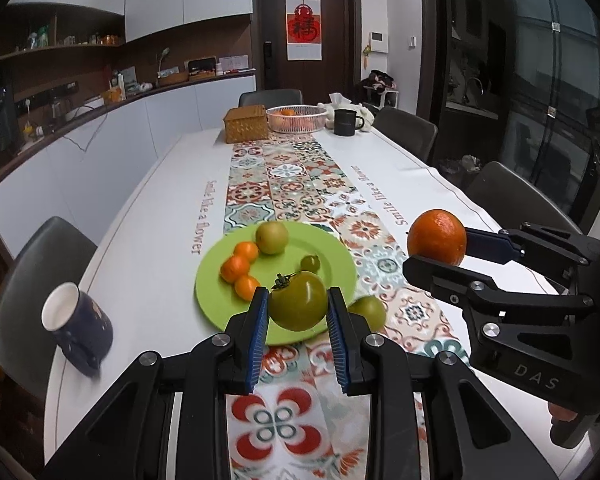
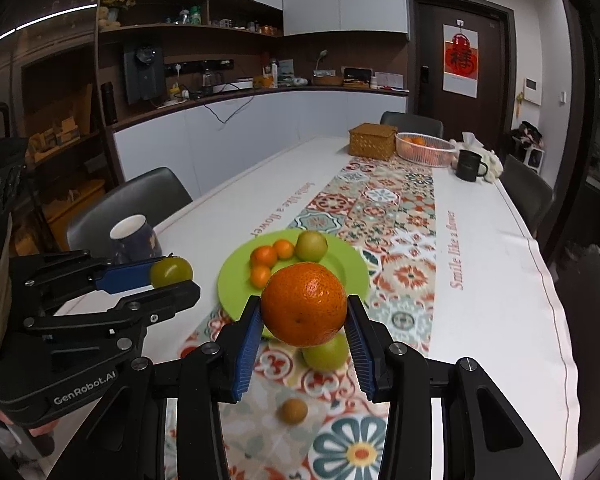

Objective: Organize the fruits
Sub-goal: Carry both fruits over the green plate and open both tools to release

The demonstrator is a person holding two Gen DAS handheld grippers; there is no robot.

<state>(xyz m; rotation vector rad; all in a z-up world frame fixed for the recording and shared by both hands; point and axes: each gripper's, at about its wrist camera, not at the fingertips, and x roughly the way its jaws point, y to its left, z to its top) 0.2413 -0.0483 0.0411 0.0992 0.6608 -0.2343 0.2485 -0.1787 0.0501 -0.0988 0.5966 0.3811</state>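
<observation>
- While both grippers hang above it, the table (image 1: 140, 240) stretches away beyond their jaws, a patterned runner (image 1: 296, 184) down its middle.
- Ahead of and below both pairs of jaws lies the green plate (image 1: 220, 292), carrying three small oranges (image 1: 240, 267), a pale round fruit (image 1: 271, 237) and a small green fruit (image 1: 310, 263).
- Left of the left gripper's jaws stands a dark mug (image 1: 78, 326), blurred.
- The right gripper (image 2: 303, 320) has its blue pads clamped on a large orange (image 2: 304, 304), lifted clear of the table.
- The left gripper (image 1: 298, 314) has its jaws drawn narrow on a green tomato (image 1: 298, 300) with its stem on top, also off the table.
- Just below the right jaws, a green fruit (image 2: 326, 354) rests on the runner beside the plate's rim.
- Nearer still, beneath those jaws, sits a small brown fruit (image 2: 294, 411).
</observation>
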